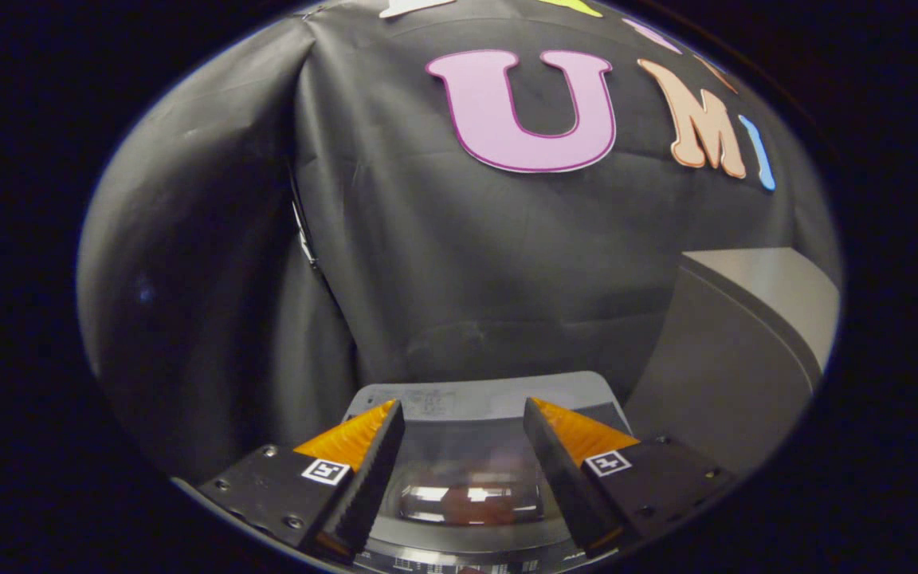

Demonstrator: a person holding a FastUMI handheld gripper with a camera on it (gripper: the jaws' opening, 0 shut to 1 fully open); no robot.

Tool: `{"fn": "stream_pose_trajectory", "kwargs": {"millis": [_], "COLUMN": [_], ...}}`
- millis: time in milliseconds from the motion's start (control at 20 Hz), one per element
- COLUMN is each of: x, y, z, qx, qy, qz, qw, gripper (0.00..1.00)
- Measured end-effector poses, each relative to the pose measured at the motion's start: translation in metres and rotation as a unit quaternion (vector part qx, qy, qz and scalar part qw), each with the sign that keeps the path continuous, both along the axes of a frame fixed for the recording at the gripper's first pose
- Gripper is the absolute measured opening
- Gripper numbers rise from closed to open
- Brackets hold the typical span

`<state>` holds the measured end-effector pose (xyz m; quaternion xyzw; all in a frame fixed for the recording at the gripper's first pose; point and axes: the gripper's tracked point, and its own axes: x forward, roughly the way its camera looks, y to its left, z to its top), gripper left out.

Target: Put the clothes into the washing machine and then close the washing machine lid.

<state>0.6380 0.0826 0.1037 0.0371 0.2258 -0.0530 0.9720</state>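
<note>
My gripper (463,414) is open, its two fingers spread wide with nothing between them. Below and between the fingers lies the top of the washing machine (479,396), a grey panel at the back and a see-through lid (471,478) lying flat over the drum. Through the lid a reddish shape (467,504) shows dimly; whether it is clothing I cannot tell. The fingers hover above the lid, apart from it.
A grey box-shaped unit (734,351) stands to the right of the washing machine, taller than its top. The black cloth wall (459,263) hangs close behind both, with a fold at the left.
</note>
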Motion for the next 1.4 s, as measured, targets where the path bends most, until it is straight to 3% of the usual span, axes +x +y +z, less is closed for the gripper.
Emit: {"fn": "stream_pose_trajectory", "kwargs": {"millis": [500,1050,1400], "x": [0.009,-0.007,-0.032], "y": [0.001,-0.003,0.002], "z": [0.015,0.022,0.024], "qx": [-0.003,0.001,0.045], "qy": [-0.062,-0.109,-0.122], "qz": [0.064,0.061,0.052], "qw": [0.996,0.992,0.99], "gripper": [0.91,0.91,0.91]}}
